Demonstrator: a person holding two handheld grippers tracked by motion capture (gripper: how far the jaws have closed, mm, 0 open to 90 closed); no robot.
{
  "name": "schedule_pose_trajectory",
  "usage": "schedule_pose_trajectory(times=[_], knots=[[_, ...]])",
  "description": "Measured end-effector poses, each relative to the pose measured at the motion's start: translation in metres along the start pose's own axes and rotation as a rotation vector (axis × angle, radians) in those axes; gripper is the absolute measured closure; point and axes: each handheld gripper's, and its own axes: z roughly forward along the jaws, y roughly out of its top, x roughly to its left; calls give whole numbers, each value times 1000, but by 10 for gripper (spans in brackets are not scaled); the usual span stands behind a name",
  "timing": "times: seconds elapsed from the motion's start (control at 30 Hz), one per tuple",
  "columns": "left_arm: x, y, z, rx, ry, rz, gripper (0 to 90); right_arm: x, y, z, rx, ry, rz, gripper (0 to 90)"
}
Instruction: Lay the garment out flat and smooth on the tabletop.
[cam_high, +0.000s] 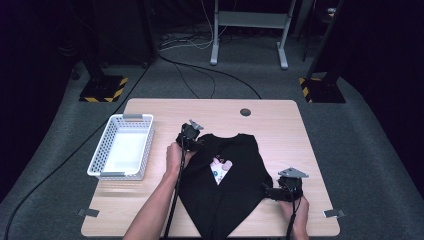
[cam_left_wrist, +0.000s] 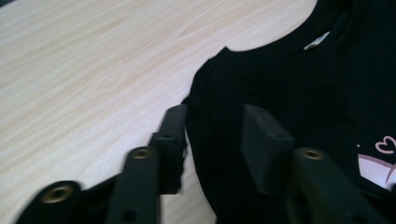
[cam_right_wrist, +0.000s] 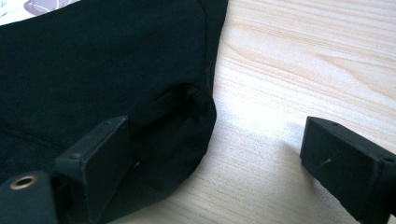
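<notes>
The soft, limp black cotton T-shirt (cam_high: 230, 185) looks best pinched at its folded edges, where the left gripper (cam_left_wrist: 212, 135) and right gripper (cam_right_wrist: 210, 149) stand open.

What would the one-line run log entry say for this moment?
work: folding black T-shirt | left gripper: jaws open astride shoulder edge | right gripper: jaws open at folded corner | white basket: empty

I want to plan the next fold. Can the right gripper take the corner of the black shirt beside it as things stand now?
Probably yes. The right gripper is open, and the corner of the black shirt lies between its jaws on the table with nothing in the way.
</notes>
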Motion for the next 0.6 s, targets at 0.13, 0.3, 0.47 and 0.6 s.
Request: schedule_pose_trajectory(times=[0.13,0.3,0.47,0.6], knots=[[0,-3,-4,12,-24,-16,440,0,0,0,0,-1,1,85],[-8,-8,-18,-3,-28,6,348,0,0,0,0,-1,1,86],[-20,-14,-34,-17,-45,24,305,0,0,0,0,0,0,86],[-34,-19,-46,-33,-58,52,288,0,0,0,0,0,-1,86]])
